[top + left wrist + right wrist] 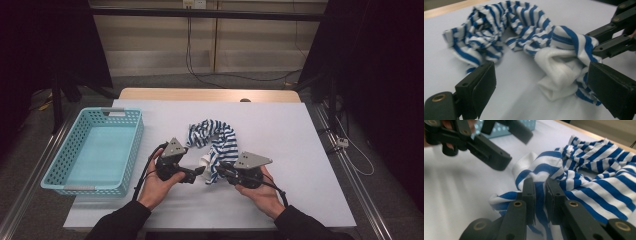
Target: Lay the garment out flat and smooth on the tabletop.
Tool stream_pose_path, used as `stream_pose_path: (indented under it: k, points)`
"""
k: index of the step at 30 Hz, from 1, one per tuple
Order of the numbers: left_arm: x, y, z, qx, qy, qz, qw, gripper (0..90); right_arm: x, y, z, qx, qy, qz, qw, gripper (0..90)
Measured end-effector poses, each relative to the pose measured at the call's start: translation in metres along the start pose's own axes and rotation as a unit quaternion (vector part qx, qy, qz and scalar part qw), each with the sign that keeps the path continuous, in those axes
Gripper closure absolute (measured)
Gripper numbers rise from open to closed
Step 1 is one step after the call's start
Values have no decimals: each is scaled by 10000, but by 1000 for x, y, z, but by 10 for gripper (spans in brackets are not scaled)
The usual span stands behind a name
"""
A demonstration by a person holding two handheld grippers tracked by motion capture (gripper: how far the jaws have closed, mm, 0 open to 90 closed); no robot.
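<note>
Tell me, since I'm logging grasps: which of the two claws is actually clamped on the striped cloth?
The right claw: its jaws pinch a fold of the striped cloth. The left claw stands wide open, jaws spread either side of the cloth's white end.

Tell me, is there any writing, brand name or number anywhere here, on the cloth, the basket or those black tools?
None can be read.
Striped cloth: blue and white stripes, no print or tag showing.
Turquoise basket: pale patches on its two end rims, too small to show any text.
Left gripper and right gripper: black, with brass rivets and grey plates, no lettering visible.
</note>
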State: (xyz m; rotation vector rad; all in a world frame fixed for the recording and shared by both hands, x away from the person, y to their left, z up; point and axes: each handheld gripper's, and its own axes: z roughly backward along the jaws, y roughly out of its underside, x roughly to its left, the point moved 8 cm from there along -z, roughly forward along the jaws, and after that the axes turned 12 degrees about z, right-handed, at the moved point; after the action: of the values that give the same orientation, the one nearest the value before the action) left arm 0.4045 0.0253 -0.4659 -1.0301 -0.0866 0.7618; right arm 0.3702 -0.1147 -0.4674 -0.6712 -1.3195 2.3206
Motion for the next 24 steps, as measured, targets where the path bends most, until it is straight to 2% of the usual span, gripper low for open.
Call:
stream_pose_path:
  k: [2,3,4,5,6,10,12,13,16,21,22,24]
  points:
    - [-2,1,-1,28,43,3,10000,95,0,-3,6,-131,-5,-74,9999,792]
    - [-7,4,-2,210,150,-45,9997,124,0,-5,8,-222,19,-58,9997,791]
    - [-11,4,-3,194,247,19,9995,166,1,-6,11,-293,18,-39,9996,791]
    - [-11,4,-3,194,247,19,9995,244,1,-6,11,-293,18,-39,9996,791]
    - [-16,5,-4,219,409,12,9989,331,3,-5,13,-292,-13,-25,9996,789]
    - [-22,6,-9,293,549,64,9980,622,9,0,13,-233,-106,-33,9997,782]
    - [-22,8,-10,384,498,61,9980,820,10,2,13,-206,-120,-33,9997,776]
    - [-23,7,-10,314,547,147,9979,850,9,3,14,-193,-112,-37,9997,775]
    - [-18,2,-4,210,449,222,9985,862,7,3,18,-256,-85,-84,9996,775]
    - [-1,-9,9,-121,117,420,9990,865,3,0,26,-403,-39,-142,9991,790]
    - [2,-11,13,-208,69,556,9982,865,3,0,28,-403,-34,-171,9990,796]
    - [10,-16,19,-356,-6,651,9972,865,1,2,33,-377,-8,-203,9991,806]
